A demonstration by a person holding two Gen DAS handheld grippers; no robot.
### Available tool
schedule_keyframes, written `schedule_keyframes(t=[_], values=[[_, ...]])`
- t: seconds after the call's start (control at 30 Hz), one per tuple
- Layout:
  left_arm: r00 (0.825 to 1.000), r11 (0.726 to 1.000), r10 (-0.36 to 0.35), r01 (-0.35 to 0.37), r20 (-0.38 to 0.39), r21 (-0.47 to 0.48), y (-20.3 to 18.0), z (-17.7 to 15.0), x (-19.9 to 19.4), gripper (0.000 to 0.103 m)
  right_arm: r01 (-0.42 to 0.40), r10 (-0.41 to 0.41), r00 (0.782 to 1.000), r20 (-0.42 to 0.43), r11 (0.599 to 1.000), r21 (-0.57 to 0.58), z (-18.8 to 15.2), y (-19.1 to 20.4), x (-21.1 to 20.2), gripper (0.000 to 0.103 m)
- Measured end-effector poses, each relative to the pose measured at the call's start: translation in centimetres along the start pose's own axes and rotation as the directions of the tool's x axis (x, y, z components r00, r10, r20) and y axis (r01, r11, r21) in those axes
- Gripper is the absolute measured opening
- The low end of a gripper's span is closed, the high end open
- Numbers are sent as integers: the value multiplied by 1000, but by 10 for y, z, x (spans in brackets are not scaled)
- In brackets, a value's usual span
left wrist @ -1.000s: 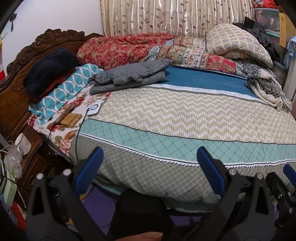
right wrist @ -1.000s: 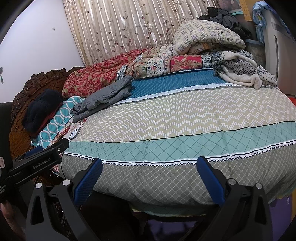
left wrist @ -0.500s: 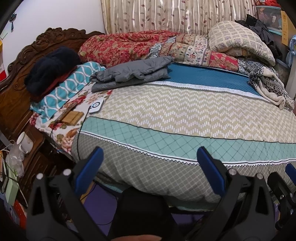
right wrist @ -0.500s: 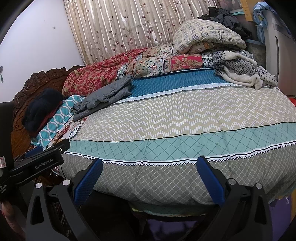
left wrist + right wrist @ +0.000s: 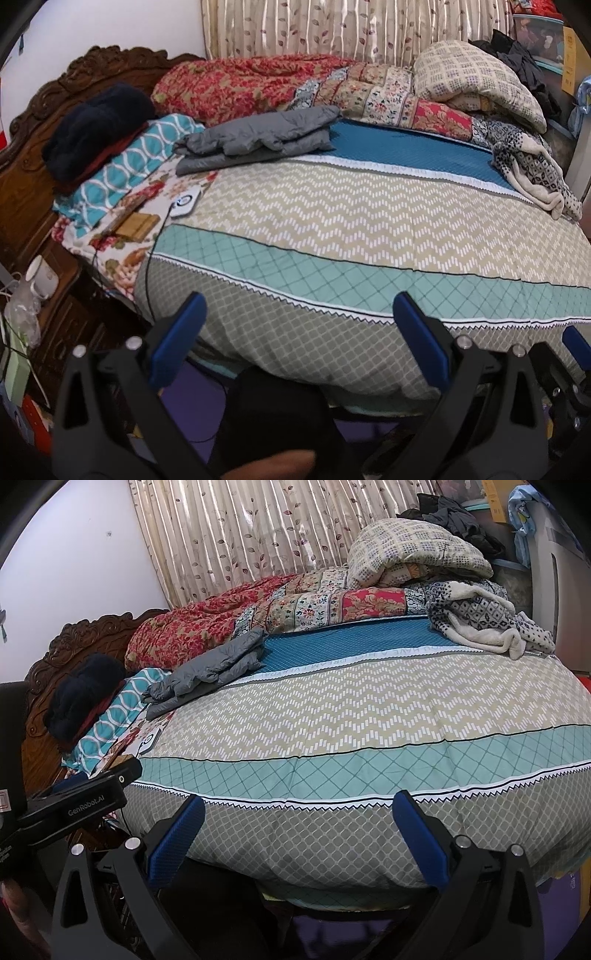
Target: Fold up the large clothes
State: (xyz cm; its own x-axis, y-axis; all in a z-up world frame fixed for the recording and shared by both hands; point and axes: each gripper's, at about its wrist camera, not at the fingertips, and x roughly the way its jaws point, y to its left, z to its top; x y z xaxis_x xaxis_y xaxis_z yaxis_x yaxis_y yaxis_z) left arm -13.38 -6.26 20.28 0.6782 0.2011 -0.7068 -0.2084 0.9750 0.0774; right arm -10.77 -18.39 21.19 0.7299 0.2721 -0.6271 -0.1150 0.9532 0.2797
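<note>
A grey padded jacket (image 5: 258, 136) lies folded on the far left of the bed, next to the pillows; it also shows in the right wrist view (image 5: 210, 668). A patterned fleece garment (image 5: 532, 173) lies crumpled at the far right of the bed, also in the right wrist view (image 5: 487, 624). My left gripper (image 5: 299, 332) is open and empty, held before the near edge of the bed. My right gripper (image 5: 299, 830) is open and empty beside it. The left gripper's body (image 5: 74, 805) shows at the left of the right wrist view.
The bed carries a striped beige and teal quilt (image 5: 351, 236). Rolled floral quilts (image 5: 295, 88) and a checked duvet (image 5: 476, 77) line the far side. A carved headboard (image 5: 74, 77), pillows and a dark bundle (image 5: 96, 125) are left. A nightstand with a mug (image 5: 42, 277) stands lower left.
Both views have shifted slightly; the left gripper has tilted down and edged closer to the bed. Both grippers stay open and empty. Nothing on the bed has moved.
</note>
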Motion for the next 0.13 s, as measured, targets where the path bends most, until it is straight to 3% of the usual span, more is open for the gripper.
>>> schedule_keyframes(t=[0.13], values=[[1000,1000,-4,4,-13,-11,2,-1,2,97,0,0,1000,-1,1000,-1,0,0,0,80]])
